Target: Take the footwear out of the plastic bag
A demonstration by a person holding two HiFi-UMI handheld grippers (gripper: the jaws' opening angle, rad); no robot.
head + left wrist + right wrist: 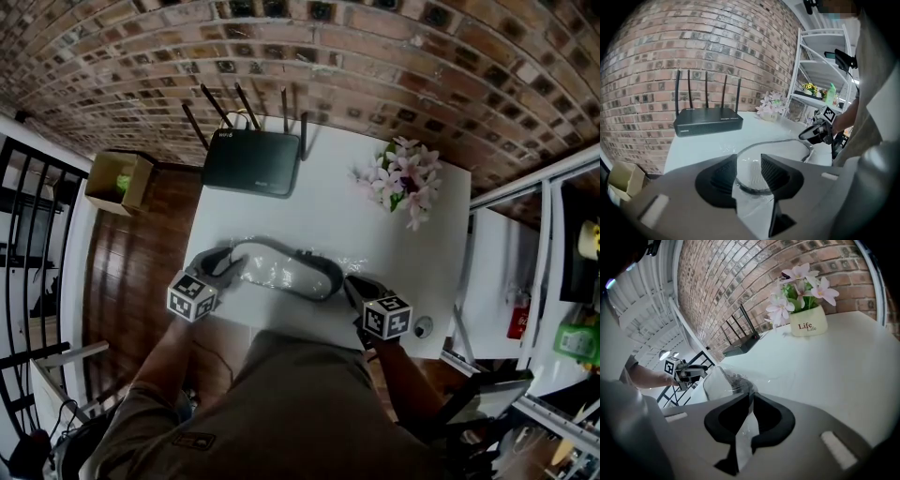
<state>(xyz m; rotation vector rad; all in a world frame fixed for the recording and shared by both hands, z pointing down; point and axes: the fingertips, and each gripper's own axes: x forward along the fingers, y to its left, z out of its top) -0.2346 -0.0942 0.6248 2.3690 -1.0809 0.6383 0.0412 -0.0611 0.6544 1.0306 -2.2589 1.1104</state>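
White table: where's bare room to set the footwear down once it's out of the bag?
Free: mid white table, between black antenna router, pink flowers in a white pot and clear plastic bag; also the right strip in front of the flowers. Crowded: front edge, with the bag, left gripper and right gripper.

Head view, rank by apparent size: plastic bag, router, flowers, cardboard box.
1. plastic bag
2. router
3. flowers, nearly matching the router
4. cardboard box, smallest; farther from the camera, so its true size is unsure
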